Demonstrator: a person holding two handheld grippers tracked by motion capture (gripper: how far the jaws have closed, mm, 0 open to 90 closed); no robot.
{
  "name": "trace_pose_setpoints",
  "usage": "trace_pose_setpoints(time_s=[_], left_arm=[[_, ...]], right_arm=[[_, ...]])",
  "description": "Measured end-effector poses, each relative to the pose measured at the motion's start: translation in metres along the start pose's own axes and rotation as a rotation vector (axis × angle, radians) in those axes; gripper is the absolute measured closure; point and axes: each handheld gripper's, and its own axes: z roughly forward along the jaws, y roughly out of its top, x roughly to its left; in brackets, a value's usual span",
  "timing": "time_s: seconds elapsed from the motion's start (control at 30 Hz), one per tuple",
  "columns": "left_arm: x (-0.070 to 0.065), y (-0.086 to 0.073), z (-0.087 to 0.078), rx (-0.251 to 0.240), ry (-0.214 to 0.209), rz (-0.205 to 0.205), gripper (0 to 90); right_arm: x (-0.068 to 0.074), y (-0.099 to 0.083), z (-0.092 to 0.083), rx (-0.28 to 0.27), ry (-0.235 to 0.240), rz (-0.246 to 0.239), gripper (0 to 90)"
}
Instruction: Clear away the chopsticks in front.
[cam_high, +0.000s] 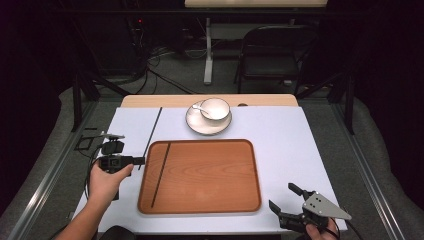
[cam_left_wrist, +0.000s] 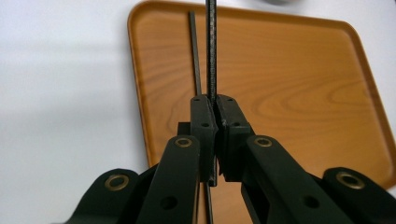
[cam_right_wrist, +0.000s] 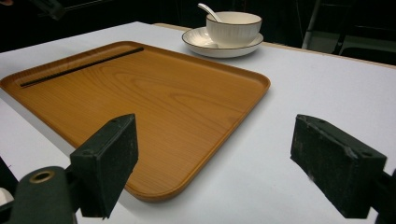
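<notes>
Bench: a white-covered bench (cam_high: 280, 150) with a pale wooden edge at the far side is seen; it stands on grey floor.
Room: the surroundings are dark; a black folding chair (cam_high: 272, 52) and a white post with cables on the floor are seen behind the bench.
Tray: one rectangular brown wooden tray (cam_high: 210, 175) with rounded corners is laid flat near the middle of the bench.
Chopsticks: two thin black chopsticks are counted. One black chopstick in the tray (cam_high: 161, 174) is laid along the tray's left side, inside the rim. The other, the held black chopstick (cam_left_wrist: 211, 51), is gripped at one end and reaches out over the tray's left part.
Dishes: one white saucer (cam_high: 200, 125) is placed beyond the tray, apart from it; one white bowl (cam_high: 216, 108) stands on it, and one white spoon (cam_high: 199, 108) leans in the bowl.
Left gripper: the left gripper (cam_left_wrist: 215, 135) is held just beside the tray's left edge; its fingers are closed tightly on the held chopstick.
Right gripper: the right gripper (cam_high: 285, 197) is held near the tray's near right corner; its fingers (cam_right_wrist: 109, 158) are spread wide apart and nothing is between them.
</notes>
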Motion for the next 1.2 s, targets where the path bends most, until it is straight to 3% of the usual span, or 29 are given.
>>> trace_pose_setpoints(time_s=[0.37, 0.57, 0.83, 1.2], left_arm=[[-0.001, -0.034, -0.021, -0.001, -0.008, 0.019, 87.0], [0.002, -0.054, -0.021, 0.007, -0.024, -0.007, 87.0], [0.006, -0.075, -0.002, 0.068, -0.036, -0.032, 87.0], [0.011, -0.078, 0.020, 0.120, 0.009, -0.033, 86.9]], right_arm=[[0.000, 0.000, 0.000, -0.003, -0.001, -0.009, 14.5], [0.000, 0.000, -0.001, -0.006, -0.004, -0.015, 14.5], [0.000, 0.000, -0.001, -0.006, -0.004, -0.014, 14.5], [0.000, 0.000, -0.001, -0.007, -0.005, -0.017, 14.5]])
